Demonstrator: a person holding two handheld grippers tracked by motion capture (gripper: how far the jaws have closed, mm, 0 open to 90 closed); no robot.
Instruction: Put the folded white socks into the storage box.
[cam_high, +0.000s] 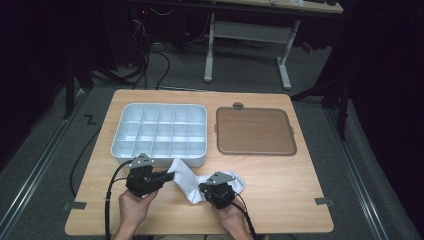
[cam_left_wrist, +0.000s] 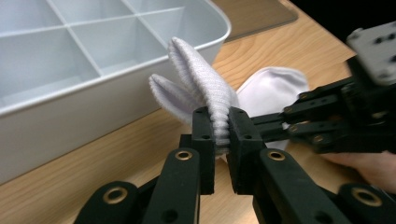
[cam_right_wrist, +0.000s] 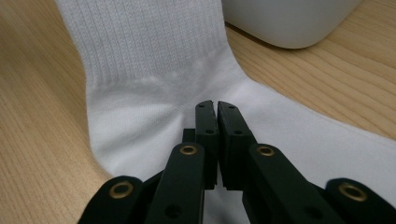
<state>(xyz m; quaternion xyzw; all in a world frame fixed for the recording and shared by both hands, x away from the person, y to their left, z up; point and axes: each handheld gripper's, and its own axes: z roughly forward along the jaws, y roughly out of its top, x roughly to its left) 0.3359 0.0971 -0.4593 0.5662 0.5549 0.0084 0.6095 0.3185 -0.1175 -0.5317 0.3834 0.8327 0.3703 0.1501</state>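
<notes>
A white sock lies on the wooden table just in front of the white compartment tray. My left gripper is shut on the sock's ribbed cuff, which stands up folded between the pads, lifted off the table. My right gripper comes at the sock from the right. In the right gripper view its jaws are closed together at the sock's heel, and the fabric puckers at the tips.
The tray's divided compartments hold nothing, and its rounded corner is close behind the sock. A flat brown tray lies to the right of the white one. Bare wood stretches along the table's front right.
</notes>
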